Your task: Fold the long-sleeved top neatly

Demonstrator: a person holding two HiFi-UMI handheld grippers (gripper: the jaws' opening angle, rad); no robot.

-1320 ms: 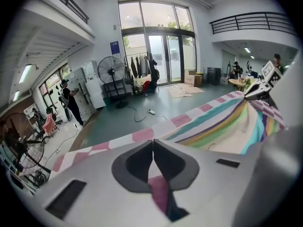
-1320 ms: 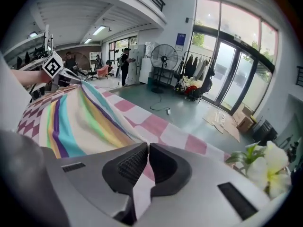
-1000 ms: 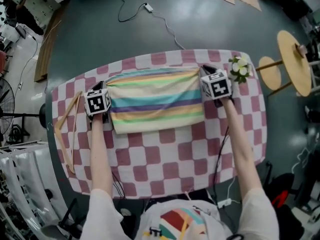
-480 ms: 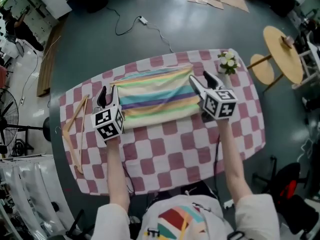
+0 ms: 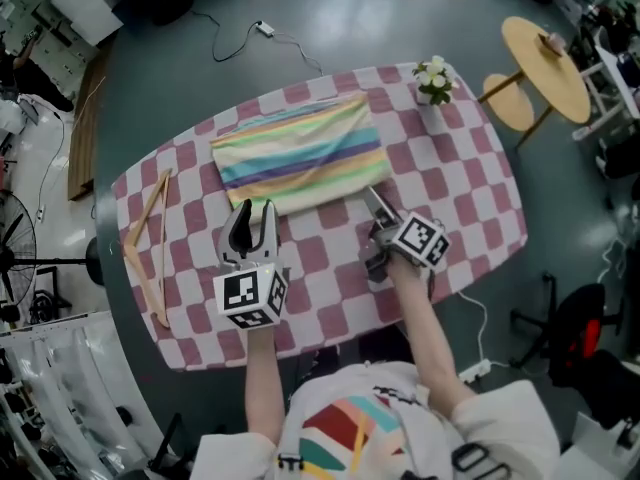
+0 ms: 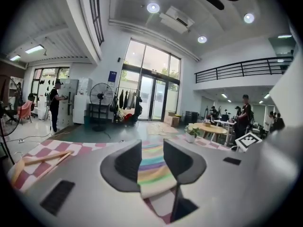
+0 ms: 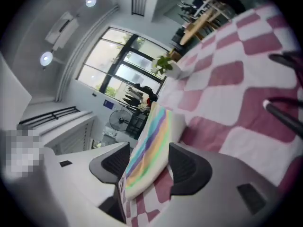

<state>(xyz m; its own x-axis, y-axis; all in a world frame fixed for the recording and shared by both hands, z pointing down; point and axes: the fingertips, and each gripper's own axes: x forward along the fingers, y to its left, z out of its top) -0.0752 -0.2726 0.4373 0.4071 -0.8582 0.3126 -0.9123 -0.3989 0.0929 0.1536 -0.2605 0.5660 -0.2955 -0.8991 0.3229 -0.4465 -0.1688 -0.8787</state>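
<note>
Table [image 5: 470, 198], checked cloth. Folded striped top [image 5: 300, 153] lies flat by the far edge. Wooden hanger [image 5: 150, 248], left edge. Left gripper [image 5: 252, 216], toward near edge, jaws closing on nothing. Right gripper [image 5: 377, 213] beside it, jaws spread, empty. Potted flowers [image 5: 433, 80], far right corner.

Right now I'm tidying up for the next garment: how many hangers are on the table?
1. A wooden hanger lies on the checked cloth at its left end in the head view, apart from the folded striped top. No other shows.
</note>
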